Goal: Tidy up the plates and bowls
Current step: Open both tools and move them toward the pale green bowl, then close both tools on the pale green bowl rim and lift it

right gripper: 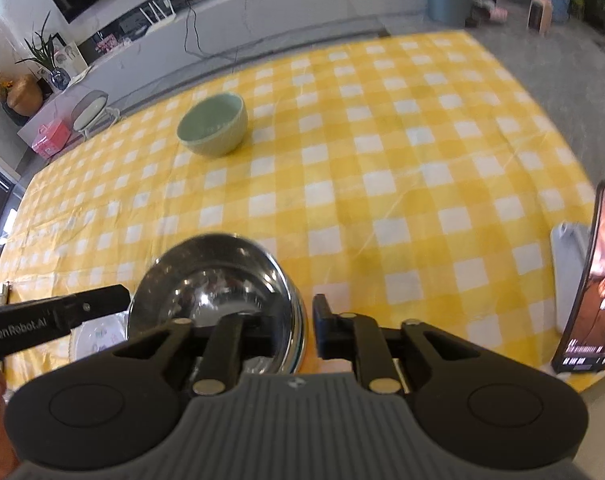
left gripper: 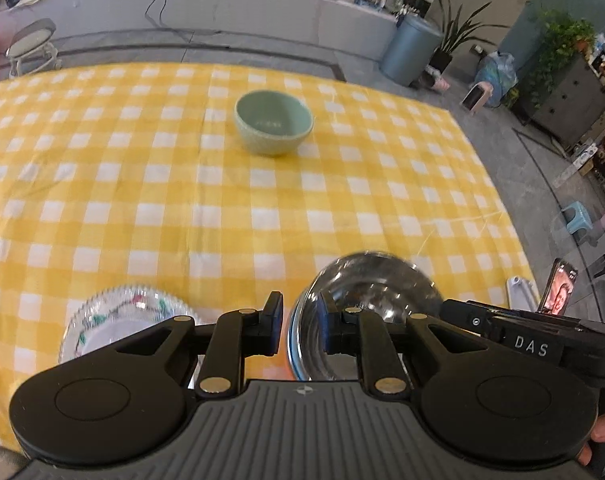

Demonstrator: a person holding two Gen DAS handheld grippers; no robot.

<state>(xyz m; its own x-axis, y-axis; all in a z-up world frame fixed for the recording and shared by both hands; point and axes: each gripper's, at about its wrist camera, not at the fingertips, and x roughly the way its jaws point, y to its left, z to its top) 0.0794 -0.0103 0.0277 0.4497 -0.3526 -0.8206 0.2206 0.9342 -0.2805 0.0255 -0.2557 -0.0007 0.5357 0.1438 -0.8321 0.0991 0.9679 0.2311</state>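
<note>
Nearby, both claws straddled the steel bowl's (right gripper: 214, 296) rim at the surface's near edge, left claw (left gripper: 300, 326) and right claw (right gripper: 292, 330) parted, pads off it; farther off, the green bowl (left gripper: 273, 122) sat mid-surface.

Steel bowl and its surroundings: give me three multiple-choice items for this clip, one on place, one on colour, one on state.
1. Where is the green bowl relative to the steel bowl?
A. Nested inside it
B. Farther out on the table, apart from it
C. On the glass plate

2. What colours is the tablecloth?
A. Yellow and white
B. Blue and white
C. Plain red

3. How does the steel bowl stand with respect to the grippers?
A. Upside down, away from both
B. Upright, its rim between the fingers of the left gripper and of the right gripper
C. Upright, stacked with plates

Answers: 1 B, checked cloth shows between them; 2 A, checks visible in both views; 3 B, one finger inside, one outside on each.
</note>
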